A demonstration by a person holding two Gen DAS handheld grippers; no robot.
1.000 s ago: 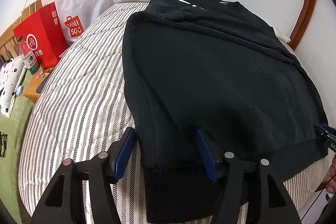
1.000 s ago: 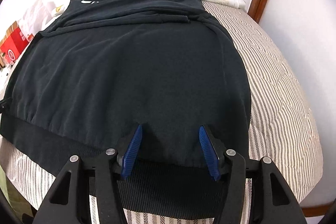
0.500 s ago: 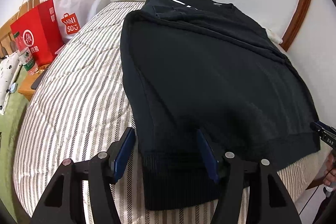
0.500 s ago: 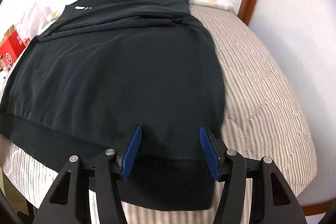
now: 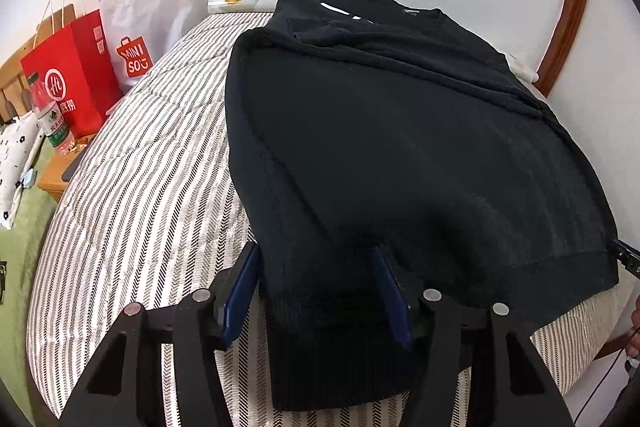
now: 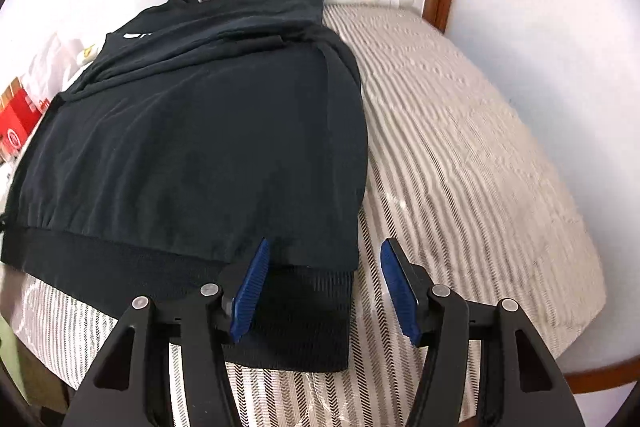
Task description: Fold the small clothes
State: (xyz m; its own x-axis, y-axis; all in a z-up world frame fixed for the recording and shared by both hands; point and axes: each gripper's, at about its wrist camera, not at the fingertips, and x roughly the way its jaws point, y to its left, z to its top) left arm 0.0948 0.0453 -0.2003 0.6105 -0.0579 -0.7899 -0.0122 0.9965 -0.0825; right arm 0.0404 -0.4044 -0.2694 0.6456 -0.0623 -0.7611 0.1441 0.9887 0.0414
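Seemingly the step in hand was taking hold of the hem of the black sweatshirt (image 5: 400, 147), which lay flat on the striped bed (image 5: 140, 187), collar toward the wall. The left gripper (image 5: 316, 291) had its jaws about half open and closing, the sweatshirt's near-left hem corner lying between them but not yet pinched. The right gripper (image 6: 324, 291) stood half open holding nothing, straddling the right hem corner (image 6: 312, 311); next, both needed to clamp before lifting the hem toward the collar.

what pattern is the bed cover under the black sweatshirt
Striped: dark, herringbone-textured stripes on a pale ground, on the bed cover. It shows best in the left wrist view, beside the sweatshirt.
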